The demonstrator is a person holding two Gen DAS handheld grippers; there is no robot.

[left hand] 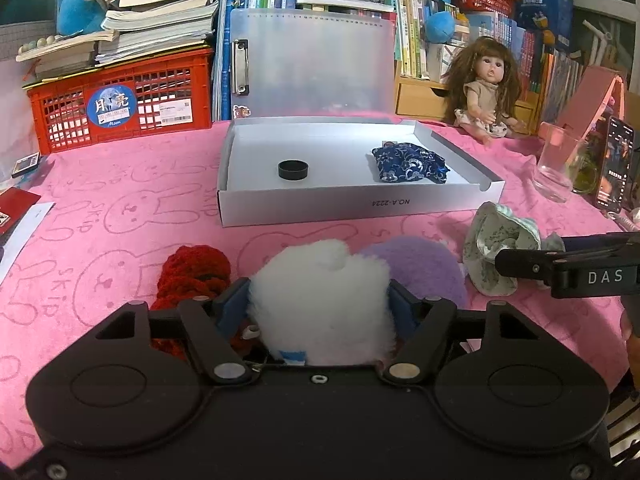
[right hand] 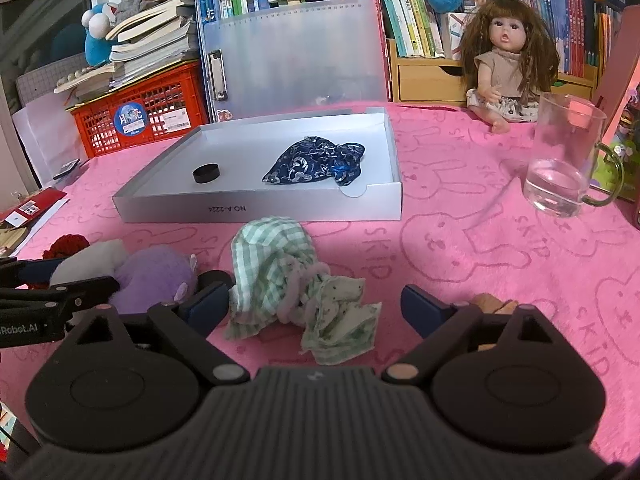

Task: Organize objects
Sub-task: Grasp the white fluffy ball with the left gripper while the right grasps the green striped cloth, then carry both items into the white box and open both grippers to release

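A white fluffy plush (left hand: pixel 316 276) sits between the blue pads of my left gripper (left hand: pixel 318 296), which press on both its sides. A purple plush (left hand: pixel 416 264) and a red knitted piece (left hand: pixel 192 276) lie right beside it on the pink cloth. My right gripper (right hand: pixel 316 300) stands open around a green checked cloth bundle (right hand: pixel 276 268); its left pad is at the bundle's edge and its right pad is well apart. Beyond them, an open white box (right hand: pixel 260 210) holds a black ring (right hand: pixel 206 173) and a blue patterned pouch (right hand: pixel 316 160).
A doll (right hand: pixel 508 60) sits at the back right, with a glass mug (right hand: pixel 560 160) holding a little water in front of it. A red crate (left hand: pixel 120 100) with stacked books stands back left. A translucent clip folder (left hand: pixel 312 64) leans behind the box. Papers lie at the left edge.
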